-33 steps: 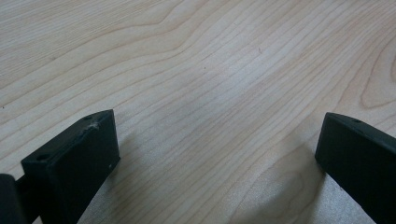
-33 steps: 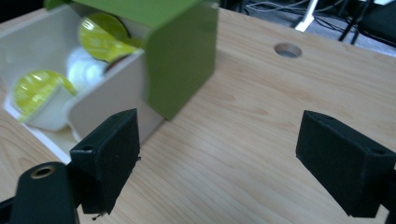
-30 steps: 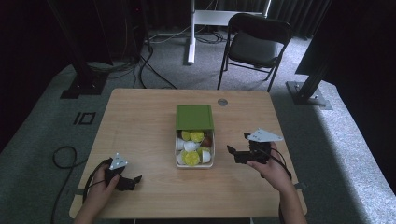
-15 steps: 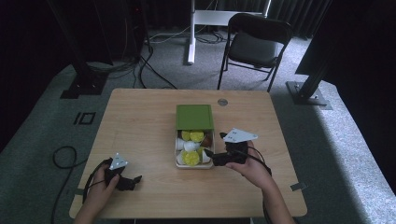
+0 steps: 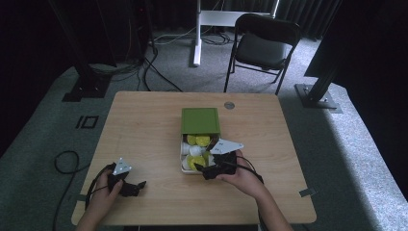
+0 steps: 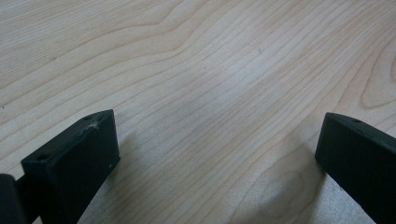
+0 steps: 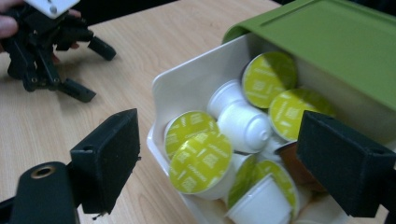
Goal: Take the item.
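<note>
Right gripper [image 7: 219,163], jaws wide and empty, hovering at centre frame over capsules [image 7: 201,161] in white box [image 7: 175,88]; next, descending and closing.

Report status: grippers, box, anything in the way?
Right gripper open, at the white box of capsules. Left gripper open, empty, on the table. Green lid covers the far half.

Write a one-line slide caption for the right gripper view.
Open right gripper poised over a white box of yellow-lidded capsules, green lid slid partly back.
</note>
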Demonstrator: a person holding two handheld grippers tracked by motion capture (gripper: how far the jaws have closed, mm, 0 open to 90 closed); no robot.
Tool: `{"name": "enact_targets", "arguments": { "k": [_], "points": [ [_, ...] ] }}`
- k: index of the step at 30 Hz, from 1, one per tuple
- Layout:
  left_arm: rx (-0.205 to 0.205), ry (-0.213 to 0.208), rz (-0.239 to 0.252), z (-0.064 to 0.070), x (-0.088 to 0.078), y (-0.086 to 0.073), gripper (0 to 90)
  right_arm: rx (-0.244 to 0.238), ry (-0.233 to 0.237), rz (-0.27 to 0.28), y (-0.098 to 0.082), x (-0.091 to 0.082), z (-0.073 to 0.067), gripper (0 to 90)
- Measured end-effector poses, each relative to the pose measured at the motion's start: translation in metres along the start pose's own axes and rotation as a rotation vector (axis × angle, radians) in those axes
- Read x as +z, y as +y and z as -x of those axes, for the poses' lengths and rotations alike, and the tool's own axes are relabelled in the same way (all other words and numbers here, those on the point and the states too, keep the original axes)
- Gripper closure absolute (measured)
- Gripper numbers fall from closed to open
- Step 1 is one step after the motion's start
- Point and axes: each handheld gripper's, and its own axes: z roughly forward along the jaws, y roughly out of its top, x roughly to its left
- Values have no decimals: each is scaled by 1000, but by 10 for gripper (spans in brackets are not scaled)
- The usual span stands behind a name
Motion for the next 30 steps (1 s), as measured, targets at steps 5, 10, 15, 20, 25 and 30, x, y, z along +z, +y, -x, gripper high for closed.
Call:
{"name": "enact_targets", "arguments": {
  "k": [5,10,15,20,25,30],
  "points": [
    [-1,0,1,0,0,0,6,-11,10,-20,-5,10,-7,139],
    [-1,0,1,0,0,0,6,-24,6,-40,-9,18,-12,142],
    [-1,0,1,0,0,0,5,-25,-5,-52,-13,24,-15,154],
    [1,1,0,0,0,0,5,-35,-25,-73,-18,30,-19,166],
    [2,1,0,0,0,0,5,-51,-60,-87,-21,36,-24,183],
    [2,0,0,0,0,0,5,-49,-76,-98,-23,40,-25,189]
  ]
}}
